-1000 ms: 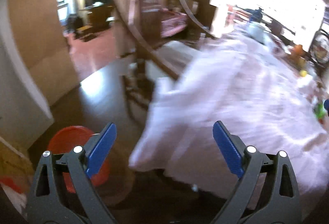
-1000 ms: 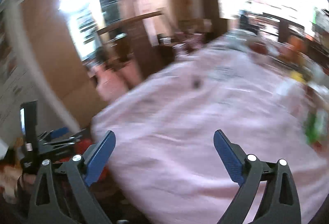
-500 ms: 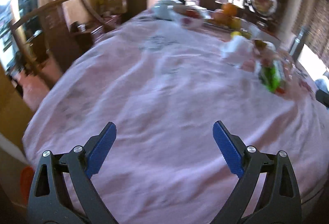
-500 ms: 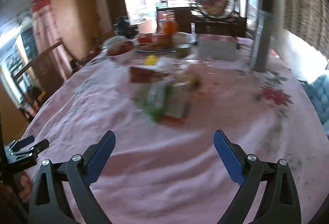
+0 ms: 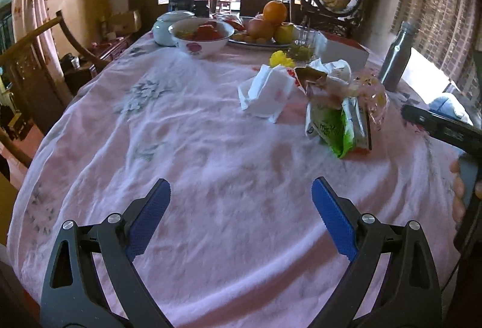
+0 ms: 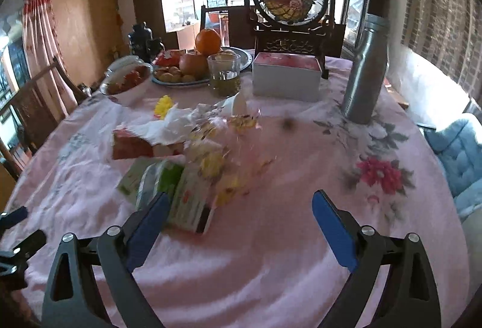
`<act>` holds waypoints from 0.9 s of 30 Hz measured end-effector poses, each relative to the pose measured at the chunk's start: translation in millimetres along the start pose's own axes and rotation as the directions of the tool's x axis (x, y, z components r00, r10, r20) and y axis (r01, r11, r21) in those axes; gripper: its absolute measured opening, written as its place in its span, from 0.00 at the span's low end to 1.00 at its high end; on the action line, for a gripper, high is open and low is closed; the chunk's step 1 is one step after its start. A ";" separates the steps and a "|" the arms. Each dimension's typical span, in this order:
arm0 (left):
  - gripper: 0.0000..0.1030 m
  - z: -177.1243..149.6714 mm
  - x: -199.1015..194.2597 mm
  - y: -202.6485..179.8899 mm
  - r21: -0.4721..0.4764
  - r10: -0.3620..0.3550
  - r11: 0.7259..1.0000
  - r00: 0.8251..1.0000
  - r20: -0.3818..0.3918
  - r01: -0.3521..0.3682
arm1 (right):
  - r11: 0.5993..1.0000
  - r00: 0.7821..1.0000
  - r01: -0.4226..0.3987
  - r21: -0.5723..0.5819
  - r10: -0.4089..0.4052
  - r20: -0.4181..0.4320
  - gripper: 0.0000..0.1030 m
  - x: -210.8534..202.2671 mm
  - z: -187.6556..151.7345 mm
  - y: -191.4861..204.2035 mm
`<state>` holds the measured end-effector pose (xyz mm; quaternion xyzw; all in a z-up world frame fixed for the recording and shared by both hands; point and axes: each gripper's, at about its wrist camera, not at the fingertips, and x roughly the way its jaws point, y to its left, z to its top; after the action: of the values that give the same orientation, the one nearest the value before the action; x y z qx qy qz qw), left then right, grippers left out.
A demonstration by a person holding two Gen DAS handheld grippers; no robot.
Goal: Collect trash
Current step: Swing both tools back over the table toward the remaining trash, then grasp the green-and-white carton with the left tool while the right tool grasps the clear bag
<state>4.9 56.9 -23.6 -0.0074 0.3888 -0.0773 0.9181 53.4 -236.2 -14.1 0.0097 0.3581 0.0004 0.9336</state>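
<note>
Trash, a green-and-white crinkled snack wrapper (image 6: 168, 192) heaped with white tissue (image 6: 168, 129) at my right gripper's (image 6: 238, 225) eleven o'clock, could slide off the pink-clothed desk (image 6: 271, 267) if my wide-open, empty fingers nudge it; left gripper (image 5: 241, 213) equally wide and empty.

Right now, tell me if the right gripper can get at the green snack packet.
Probably yes. The right gripper is open and empty, and the green snack packet lies on the pink tablecloth just ahead of its left finger, with nothing between them.

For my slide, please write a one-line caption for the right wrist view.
Open right gripper approaches green snack wrapper and crumpled tissues on pink tablecloth.
</note>
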 end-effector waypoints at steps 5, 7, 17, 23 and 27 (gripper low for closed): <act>0.89 0.6 7.7 0.3 0.002 -0.008 1.000 1.000 -0.013 0.008 | 1.000 0.999 -0.006 -0.028 0.005 -0.034 0.84 31.6 19.4 8.1; 0.89 -0.3 10.8 1.0 0.004 -0.009 1.000 1.000 -0.021 0.009 | 0.999 0.999 0.015 -0.036 -0.017 -0.043 0.83 40.7 25.6 11.8; 0.89 0.3 14.1 3.2 0.003 0.005 1.000 1.000 -0.029 -0.005 | 0.999 0.993 0.023 0.038 -0.018 -0.121 0.30 72.8 32.8 5.1; 0.89 5.2 15.9 -6.9 0.005 -0.021 1.000 0.999 -0.036 0.021 | 0.993 1.000 -0.014 0.116 0.015 -0.015 0.21 35.1 23.2 -12.5; 0.89 9.7 15.7 -23.4 0.025 -0.049 0.998 0.998 -0.033 0.050 | 0.984 0.997 -0.034 0.173 0.020 0.080 0.21 1.1 9.8 -30.0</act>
<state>19.5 31.0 -26.3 -0.0038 0.4021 -0.1050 0.9095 60.6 -266.3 -8.1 0.0960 0.3198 -0.0186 0.9424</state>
